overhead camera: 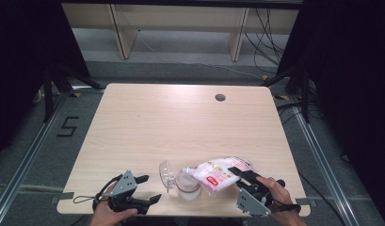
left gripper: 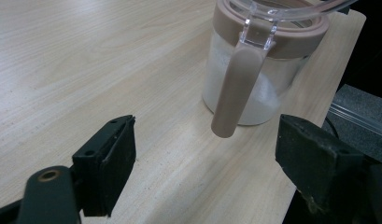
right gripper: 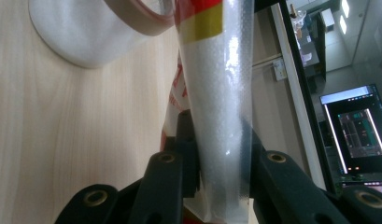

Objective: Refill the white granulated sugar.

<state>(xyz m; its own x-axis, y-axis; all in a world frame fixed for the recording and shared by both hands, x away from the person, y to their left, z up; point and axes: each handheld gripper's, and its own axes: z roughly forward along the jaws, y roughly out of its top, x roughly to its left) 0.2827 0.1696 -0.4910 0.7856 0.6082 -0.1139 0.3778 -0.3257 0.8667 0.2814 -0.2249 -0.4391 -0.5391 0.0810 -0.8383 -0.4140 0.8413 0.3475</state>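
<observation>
Pour in progress, by the look of it; right gripper (overhead camera: 240,175) is clamped on the bag (overhead camera: 217,173), jaws pressed onto the clear plastic from both sides in the right gripper view (right gripper: 221,154); the bag is tilted with its mouth end toward the jar (overhead camera: 187,184), which stands at the near edge of the table (overhead camera: 180,122), middle, just left of the bag.

Jar lid (overhead camera: 167,175) is flipped open and stands up on the jar's left side; in the left gripper view the jar (left gripper: 254,88) already holds white granules partway up; its brown collar (left gripper: 272,32) and the hanging latch strap (left gripper: 235,88) are free, nothing gripping them.

Left gripper (overhead camera: 150,188) is spread wide and holds nothing; it sits at the near left, near the jar but apart from it; jaws point at the jar's side.

Status, my read: lid open = done; bag picked up and brought to the jar = done; some fill = done, how much is left in the bag I can't tell; bag looks still fairly full in the high view.

Left: finish the pour, set the bag down, close and latch the lid; left gripper could steady the jar, since it stands close to the table edge and a nudge from the bag might shift it.
</observation>
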